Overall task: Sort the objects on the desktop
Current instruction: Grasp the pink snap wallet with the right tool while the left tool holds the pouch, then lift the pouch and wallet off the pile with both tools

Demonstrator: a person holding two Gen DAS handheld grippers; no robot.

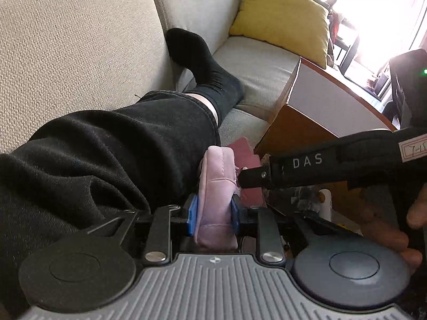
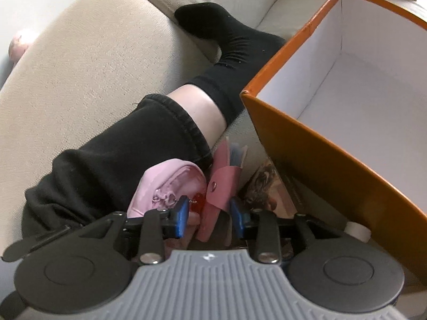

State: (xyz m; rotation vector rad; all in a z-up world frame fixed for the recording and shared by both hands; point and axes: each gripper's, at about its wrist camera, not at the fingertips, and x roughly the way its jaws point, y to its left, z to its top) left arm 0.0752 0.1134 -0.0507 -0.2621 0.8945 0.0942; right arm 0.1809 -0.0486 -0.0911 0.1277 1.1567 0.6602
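A: Beige sofa (image 1: 66, 53) fills most of both views, with a yellow cushion (image 1: 283, 18) at its far end and a person's leg in black trousers (image 1: 106, 154) and a black sock (image 2: 229, 40) stretched along the seat

B: And the orange box (image 2: 307, 144)?

A: It sits on the seat just beside the leg, white inside, open at the top, nothing visible in it

B: Where are the things to sort?

A: Wedged between the leg and the box. 1 pink pouch (image 1: 217, 186) lies against the trousers, and a darker pink wallet (image 2: 221, 186) with a snap button stands just beside it, cards poking out of its top

B: Left gripper (image 1: 214, 214)?

A: Its 2 blue jaws are clamped on the pouch, one on each side

B: Right gripper (image 2: 206, 214)?

A: Jaws apart, straddling the wallet's lower edge; I cannot tell whether either pad touches it. A small red charm (image 2: 198, 200) on a bead chain hangs from the pouch's zip between them
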